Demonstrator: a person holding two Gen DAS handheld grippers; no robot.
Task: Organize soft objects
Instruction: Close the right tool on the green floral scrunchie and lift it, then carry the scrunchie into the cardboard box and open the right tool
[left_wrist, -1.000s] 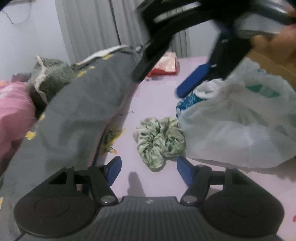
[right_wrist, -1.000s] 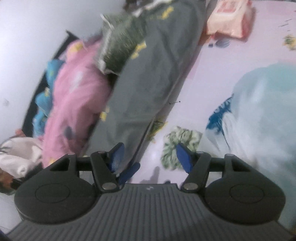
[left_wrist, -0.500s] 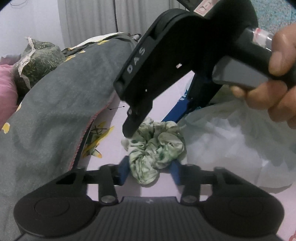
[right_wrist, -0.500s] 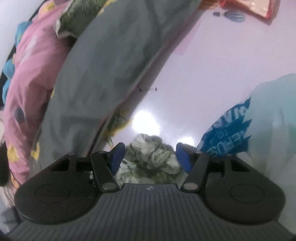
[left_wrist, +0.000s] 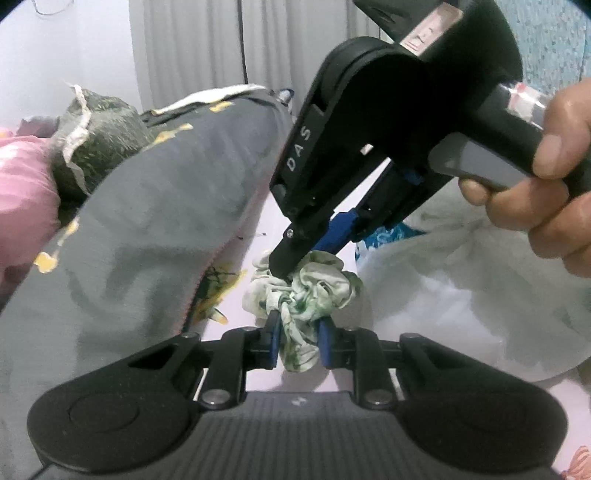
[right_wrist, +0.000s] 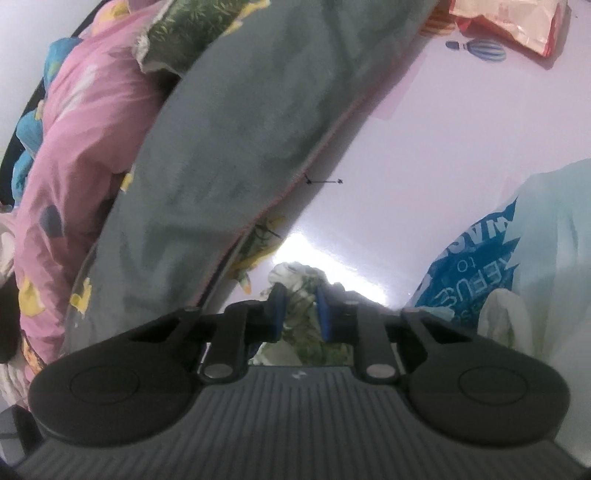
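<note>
A grey pillow (left_wrist: 147, 229) lies along the left of the pale sheet (right_wrist: 424, 155), with a pink blanket (right_wrist: 74, 147) and a green leafy cushion (left_wrist: 99, 129) beyond it. A white plastic bag (left_wrist: 461, 288) with blue print crowds the right side, just beside the work spot. A red-and-white packet (right_wrist: 509, 18) lies well apart at the far edge. Between pillow and bag, the green-and-white scrunchie (left_wrist: 317, 288) rests on the sheet. The left gripper (left_wrist: 297, 339) is clenched on its near edge, cloth bunched between the blue pads. The right gripper (right_wrist: 299, 310), held by a hand (left_wrist: 554, 177), comes down from above and is clamped on the scrunchie's far side.
</note>
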